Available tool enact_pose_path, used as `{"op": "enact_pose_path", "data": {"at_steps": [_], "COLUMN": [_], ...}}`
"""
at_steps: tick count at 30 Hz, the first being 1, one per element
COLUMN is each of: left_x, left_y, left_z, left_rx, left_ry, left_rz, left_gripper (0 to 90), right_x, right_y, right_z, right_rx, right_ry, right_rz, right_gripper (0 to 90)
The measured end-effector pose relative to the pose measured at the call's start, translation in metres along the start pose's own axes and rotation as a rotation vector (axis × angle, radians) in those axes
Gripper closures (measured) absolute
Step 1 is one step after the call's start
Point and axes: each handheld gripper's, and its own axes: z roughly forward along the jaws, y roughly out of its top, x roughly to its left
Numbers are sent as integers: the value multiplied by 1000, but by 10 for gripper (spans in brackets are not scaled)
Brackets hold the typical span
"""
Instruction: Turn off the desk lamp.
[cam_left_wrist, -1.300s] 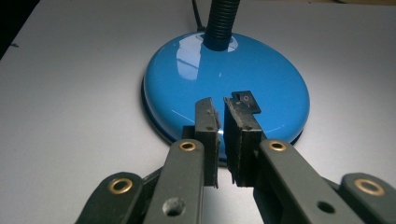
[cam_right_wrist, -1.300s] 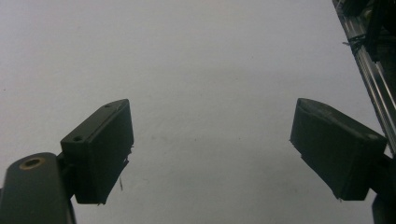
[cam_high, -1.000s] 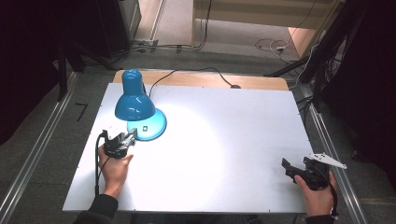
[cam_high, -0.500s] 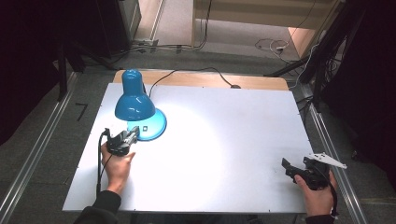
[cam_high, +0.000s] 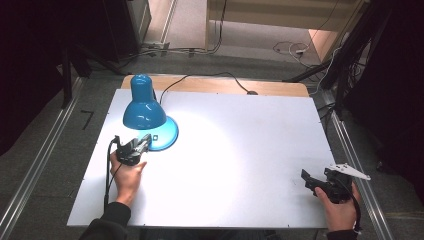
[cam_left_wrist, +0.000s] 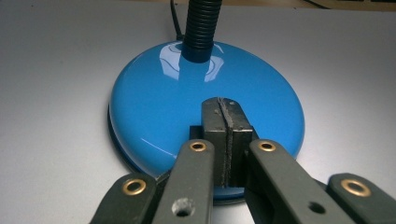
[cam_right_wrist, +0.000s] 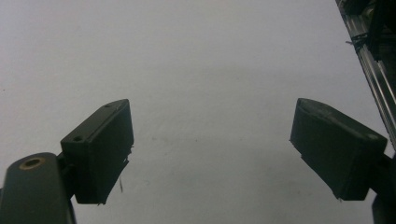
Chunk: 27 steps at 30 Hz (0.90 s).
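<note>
— What are the jaws doing over by the lamp?

— The left gripper (cam_left_wrist: 226, 122) is pressing its jaws tight together, nothing between them, tips sitting over the near edge of the lamp base (cam_left_wrist: 159, 107). It looks to me like they are poking at the small white switch (cam_high: 155, 137) on that base, though from above I cannot tell whether they are actually touching it.

— And the other one?

— The right gripper (cam_high: 320, 183) is holding its jaws wide apart over bare counter (cam_high: 240, 150), far off to the right of the lamp, near the counter's front right corner. Nothing is between them.

— Where is the lamp itself sitting?

— Toward the counter's back left. The blue shade (cam_high: 144, 106) is leaning over the base and throwing light onto the counter to the right of the lamp, and the black ribbed neck (cam_left_wrist: 201, 25) is rising from the middle of the base.

— How would it handle, do you think?

— The base is looking glossy and rounded, so I am guessing slippery for pads. Probably weighted, too. The ribbed neck seems the better hold: grippy, but likely bendy, so low down near the base.
</note>
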Motion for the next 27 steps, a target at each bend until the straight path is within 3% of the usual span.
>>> {"op": "enact_pose_path", "data": {"at_steps": [19,27], "left_x": [-3,-6], "left_y": [2,3], "left_z": [10,11], "left_rx": [19,35], "left_ry": [-11,-17], "left_rz": [7,50], "left_gripper": [900,900], "right_x": [-1,-1], "right_y": [-1,0], "right_z": [0,0], "right_rx": [0,3], "right_ry": [3,3], "right_rz": [0,-3], "right_gripper": [118,118]}}
